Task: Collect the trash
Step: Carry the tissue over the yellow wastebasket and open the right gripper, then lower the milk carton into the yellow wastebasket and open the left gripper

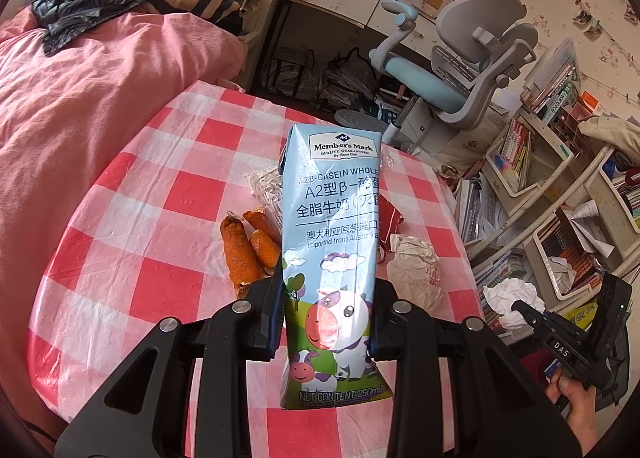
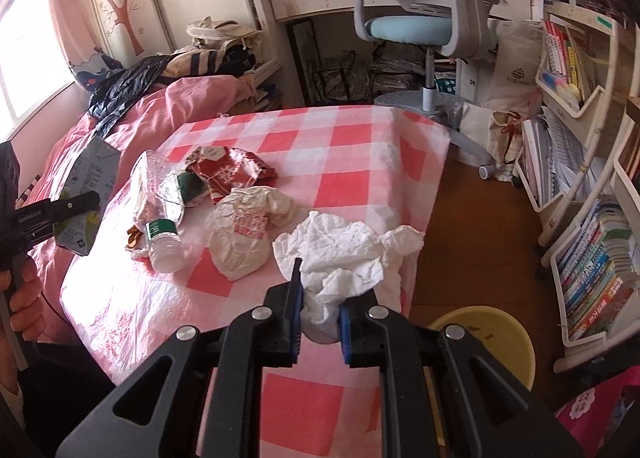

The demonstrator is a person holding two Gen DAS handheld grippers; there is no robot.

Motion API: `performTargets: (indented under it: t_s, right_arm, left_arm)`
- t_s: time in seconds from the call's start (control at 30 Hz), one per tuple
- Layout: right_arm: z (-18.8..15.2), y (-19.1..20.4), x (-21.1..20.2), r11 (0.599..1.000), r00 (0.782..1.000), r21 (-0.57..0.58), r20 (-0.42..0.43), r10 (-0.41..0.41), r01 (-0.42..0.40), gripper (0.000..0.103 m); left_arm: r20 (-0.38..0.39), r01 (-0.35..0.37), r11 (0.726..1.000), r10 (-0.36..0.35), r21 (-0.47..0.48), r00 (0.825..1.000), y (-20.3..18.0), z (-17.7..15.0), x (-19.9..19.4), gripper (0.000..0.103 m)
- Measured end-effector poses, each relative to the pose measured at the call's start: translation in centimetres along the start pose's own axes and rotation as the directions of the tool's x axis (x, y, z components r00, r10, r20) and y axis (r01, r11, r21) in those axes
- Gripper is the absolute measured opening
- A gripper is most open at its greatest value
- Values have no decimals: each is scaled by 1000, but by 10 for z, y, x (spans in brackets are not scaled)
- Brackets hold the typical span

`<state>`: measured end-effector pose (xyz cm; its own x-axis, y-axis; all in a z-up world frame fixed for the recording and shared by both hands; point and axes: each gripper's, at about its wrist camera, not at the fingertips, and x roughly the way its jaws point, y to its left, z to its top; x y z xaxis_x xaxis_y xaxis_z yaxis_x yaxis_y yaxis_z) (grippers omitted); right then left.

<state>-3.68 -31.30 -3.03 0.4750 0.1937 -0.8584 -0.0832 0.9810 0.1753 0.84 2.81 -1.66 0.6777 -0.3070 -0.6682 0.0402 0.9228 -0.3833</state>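
Note:
My left gripper (image 1: 326, 306) is shut on a light blue milk carton (image 1: 332, 242) and holds it upright above the checked table (image 1: 160, 194); it also shows at the left of the right wrist view (image 2: 86, 194). My right gripper (image 2: 320, 318) is shut on a crumpled white tissue (image 2: 340, 254) over the table's near right corner. On the table lie orange peels (image 1: 244, 250), a crushed clear plastic bottle (image 2: 160, 210), a red wrapper (image 2: 232, 170) and a crumpled white paper bag (image 2: 240, 234).
A yellow bin (image 2: 492, 342) stands on the wooden floor below the table's right corner. A pink bed (image 1: 80, 98) lies to the left. A grey and blue desk chair (image 2: 424, 18) and bookshelves (image 2: 580, 218) stand beyond and to the right.

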Motion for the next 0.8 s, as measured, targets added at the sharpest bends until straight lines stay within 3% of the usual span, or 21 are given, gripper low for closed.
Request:
performTargets:
  t_s: [0.23,0.47,0.57,0.67,0.73,0.8]
  right_arm:
    - [-13,-43,8,987,987,82,-96,-128,136,15]
    - [-50,-81,41,970,923,78,-333,-193,231,16]
    - [-58,-89,44,968,911,93,-370,-183,232,18]
    - [-64,-100,46,964,898,118,-404,-174,239,31]
    - [-69,-111,45,959,893,147,-421,-159,240,48]
    - [-69,-121,39,953,897,165,-409,-168,254,57]
  left_arm:
    - [-2,13,1000,-13,-4,1000,-2,0,1,29]
    - [-9,55,998,-55,2,998,-14,-1,0,29]
    - [-14,85,996,-85,13,996,-25,-4,0,29]
    - [-26,117,992,-116,46,993,-45,-10,1,29]
    - [-40,137,988,-134,76,990,-62,-16,5,29]
    - [-62,161,982,-156,96,986,-80,-23,12,29]
